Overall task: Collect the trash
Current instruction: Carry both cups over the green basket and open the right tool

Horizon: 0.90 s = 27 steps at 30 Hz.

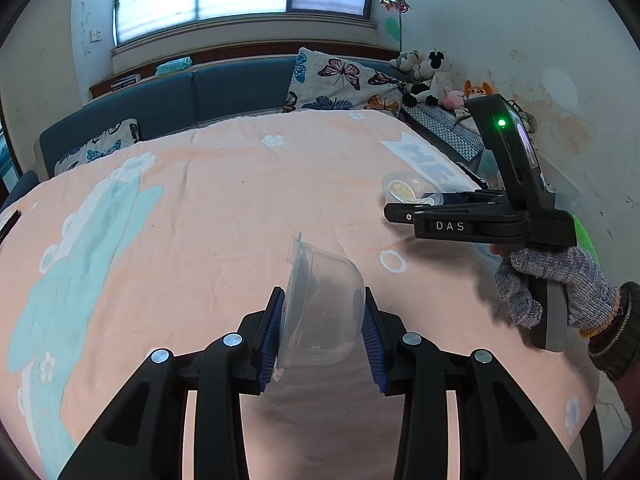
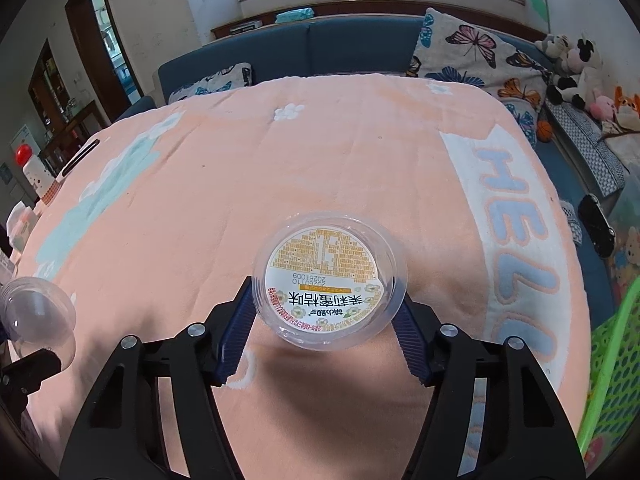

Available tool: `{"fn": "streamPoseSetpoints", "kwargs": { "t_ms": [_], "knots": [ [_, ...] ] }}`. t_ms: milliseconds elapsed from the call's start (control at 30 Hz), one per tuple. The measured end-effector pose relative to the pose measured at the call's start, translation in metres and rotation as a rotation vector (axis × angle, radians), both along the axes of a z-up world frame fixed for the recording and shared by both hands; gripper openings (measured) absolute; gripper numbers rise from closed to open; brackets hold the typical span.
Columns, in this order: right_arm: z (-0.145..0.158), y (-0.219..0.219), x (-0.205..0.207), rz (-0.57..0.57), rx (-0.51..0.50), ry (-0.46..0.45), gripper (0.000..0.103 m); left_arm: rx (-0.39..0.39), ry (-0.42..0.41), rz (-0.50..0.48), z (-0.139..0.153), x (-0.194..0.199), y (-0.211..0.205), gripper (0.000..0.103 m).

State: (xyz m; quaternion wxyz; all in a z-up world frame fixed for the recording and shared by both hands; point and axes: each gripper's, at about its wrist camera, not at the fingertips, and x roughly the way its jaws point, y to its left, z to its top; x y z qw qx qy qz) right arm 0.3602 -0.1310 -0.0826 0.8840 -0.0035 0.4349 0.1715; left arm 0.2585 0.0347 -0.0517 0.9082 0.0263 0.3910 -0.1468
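Observation:
My left gripper [image 1: 323, 330] is shut on a clear plastic cup [image 1: 320, 308] lying on its side, held above the peach blanket [image 1: 224, 200]. My right gripper [image 2: 326, 330] is shut on a clear plastic cup with a yellow and white printed lid [image 2: 330, 280], held above the blanket [image 2: 280, 168]. In the left wrist view the right gripper [image 1: 404, 212] shows at the right with the lidded cup [image 1: 408, 190] between its fingers. In the right wrist view the left gripper's clear cup [image 2: 36, 312] shows at the far left.
A green mesh basket [image 2: 616, 364] stands at the lower right, beside the bed. A blue sofa [image 2: 320, 48] with butterfly pillows [image 2: 480, 56] runs along the far side. Plush toys [image 2: 576, 68] sit at the right. A white bottle with a red cap [image 2: 32, 172] stands at the left.

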Motion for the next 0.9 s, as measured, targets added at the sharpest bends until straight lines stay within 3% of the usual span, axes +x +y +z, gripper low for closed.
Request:
{"fn": "streamPoseSetpoints", "kwargs": {
  "t_ms": [367,900],
  "knots": [
    [0.019,-0.022,-0.032,-0.017,0.023,-0.019,0.065,-0.005,-0.019,-0.034,0.010,-0.006,-0.021,0.036],
    [0.044,-0.105,-0.087,-0.143,0.031,-0.051,0.065,-0.022,-0.036,-0.120,0.025,-0.019,-0.078,0.036]
  ]
}}
